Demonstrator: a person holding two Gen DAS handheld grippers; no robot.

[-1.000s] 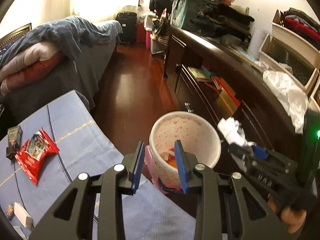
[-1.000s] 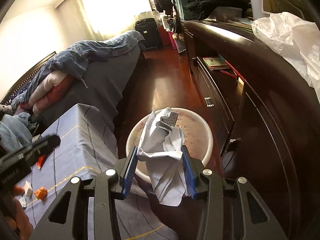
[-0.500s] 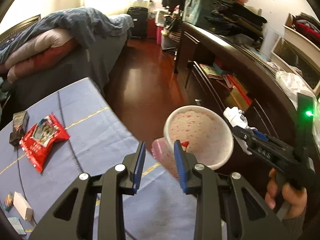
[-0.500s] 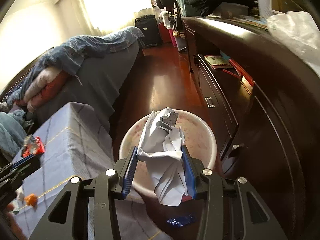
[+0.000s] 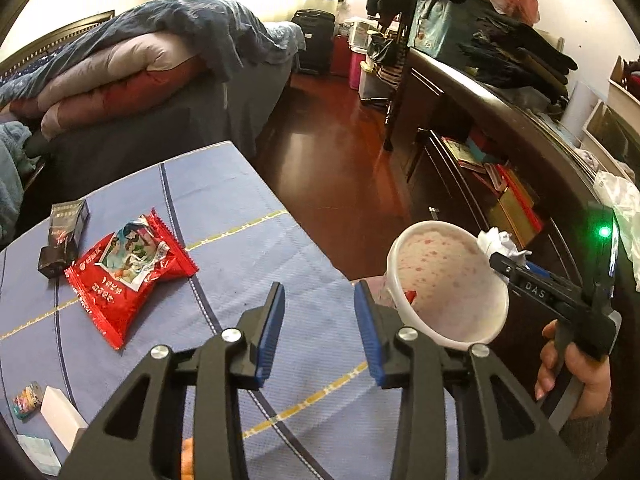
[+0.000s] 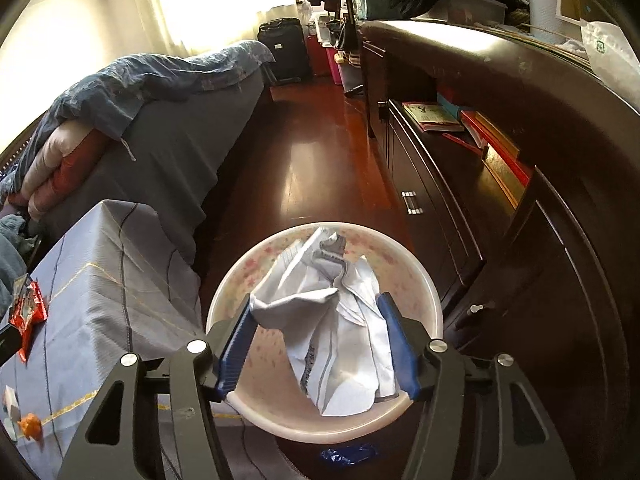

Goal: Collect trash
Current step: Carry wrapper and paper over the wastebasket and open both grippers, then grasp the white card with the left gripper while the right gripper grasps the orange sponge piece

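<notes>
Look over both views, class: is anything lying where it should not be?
Yes. A blue wrapper lies on the dark floor just beside the bin, not inside it. The right gripper holds crumpled paper over the bin's opening.

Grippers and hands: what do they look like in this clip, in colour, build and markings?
Both the left gripper and the right gripper have black skeletal linkages with triangular cut-outs, silver pivot bolts and ribbed blue pads. Seen from the left wrist view, the right gripper's body carries white "DAS" lettering and a lit green LED. The right hand is bare, with longish nails and a grey knit cuff.
</notes>
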